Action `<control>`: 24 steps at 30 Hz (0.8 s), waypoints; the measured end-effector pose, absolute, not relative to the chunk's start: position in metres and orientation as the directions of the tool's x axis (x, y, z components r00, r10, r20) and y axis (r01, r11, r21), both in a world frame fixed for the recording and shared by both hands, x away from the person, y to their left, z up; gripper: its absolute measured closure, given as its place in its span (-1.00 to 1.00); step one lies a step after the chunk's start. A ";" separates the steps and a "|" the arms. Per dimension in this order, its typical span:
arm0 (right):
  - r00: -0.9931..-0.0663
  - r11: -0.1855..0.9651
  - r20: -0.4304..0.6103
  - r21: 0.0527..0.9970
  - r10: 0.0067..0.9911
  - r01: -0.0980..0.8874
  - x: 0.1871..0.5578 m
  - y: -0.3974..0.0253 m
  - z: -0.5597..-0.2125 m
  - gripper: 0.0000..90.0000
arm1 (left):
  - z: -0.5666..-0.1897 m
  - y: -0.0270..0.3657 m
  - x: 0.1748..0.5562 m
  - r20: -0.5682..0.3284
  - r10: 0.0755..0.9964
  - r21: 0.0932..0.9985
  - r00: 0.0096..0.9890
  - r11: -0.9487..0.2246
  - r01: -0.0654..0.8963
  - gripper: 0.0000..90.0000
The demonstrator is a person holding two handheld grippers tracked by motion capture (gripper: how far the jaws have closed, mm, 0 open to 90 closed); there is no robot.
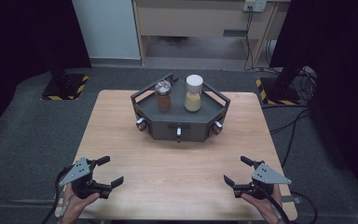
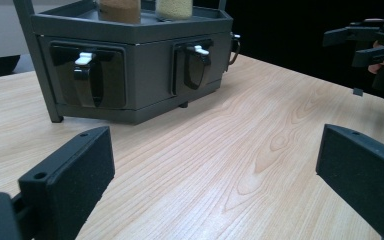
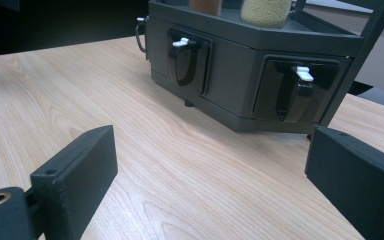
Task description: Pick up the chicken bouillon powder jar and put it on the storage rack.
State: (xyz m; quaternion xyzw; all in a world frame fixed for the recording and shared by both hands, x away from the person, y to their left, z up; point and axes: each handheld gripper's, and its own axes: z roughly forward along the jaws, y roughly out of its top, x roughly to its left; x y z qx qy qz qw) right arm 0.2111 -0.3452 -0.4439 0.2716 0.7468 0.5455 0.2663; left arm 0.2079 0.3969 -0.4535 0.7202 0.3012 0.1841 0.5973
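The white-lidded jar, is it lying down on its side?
No, the white-lidded jar stands upright on top of the dark grey rack, right beside the brown spice jar.

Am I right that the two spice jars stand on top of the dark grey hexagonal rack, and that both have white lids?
Not quite: the high view shows one white lid, on the pale-filled jar. The brown-filled jar has a clear, silvery lid. Both stand on the dark grey hexagonal rack.
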 end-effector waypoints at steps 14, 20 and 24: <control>-0.699 0.229 -0.080 0.966 0.711 0.123 0.207 -0.350 -0.448 -0.85 | -0.454 0.397 0.208 -0.084 0.647 0.973 0.758 -0.110 0.201 -0.97; -0.683 0.222 -0.083 0.968 0.726 0.118 0.204 -0.351 -0.448 -0.85 | -0.455 0.398 0.205 -0.081 0.657 0.978 0.749 -0.094 0.188 -0.97; -0.660 0.195 -0.065 0.973 0.748 0.126 0.202 -0.354 -0.449 -0.85 | -0.456 0.400 0.201 -0.084 0.678 0.980 0.730 -0.076 0.183 -0.96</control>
